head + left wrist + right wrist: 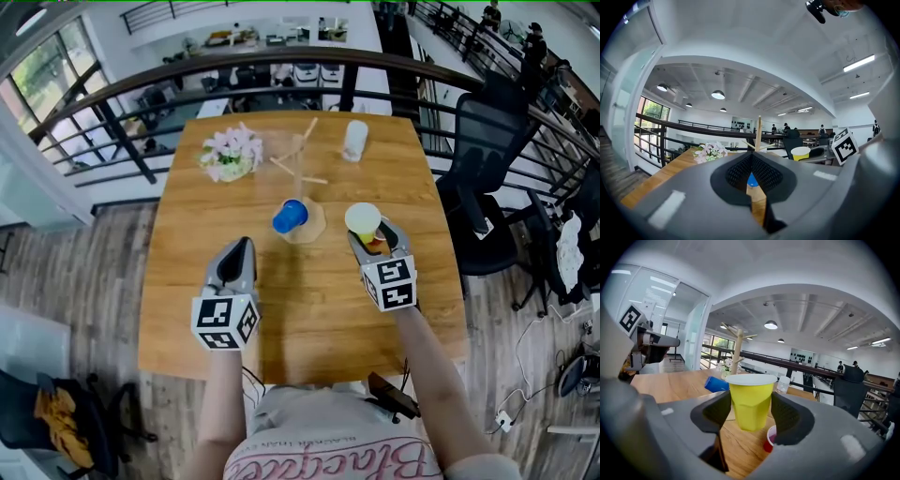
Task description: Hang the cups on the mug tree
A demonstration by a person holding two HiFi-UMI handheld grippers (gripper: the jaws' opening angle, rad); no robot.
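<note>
One upright yellow cup (750,399), pale-rimmed

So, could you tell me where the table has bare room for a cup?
Bare wood lies between the flowers and the left tongs, and along the table's near edge. It is crowded around the mug tree, blue cup and red cup.

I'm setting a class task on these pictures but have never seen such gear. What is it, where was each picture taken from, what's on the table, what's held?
No robot: a person holds a two-jaw gripper in each hand. One picture comes from a camera on the person's head, looking down; the other two from cameras riding on the grippers. On the wooden table stand a mug tree, flowers and a clear cup; a blue cup lies by the tree. The right gripper clamps a yellow cup; the left gripper is shut, empty.
</note>
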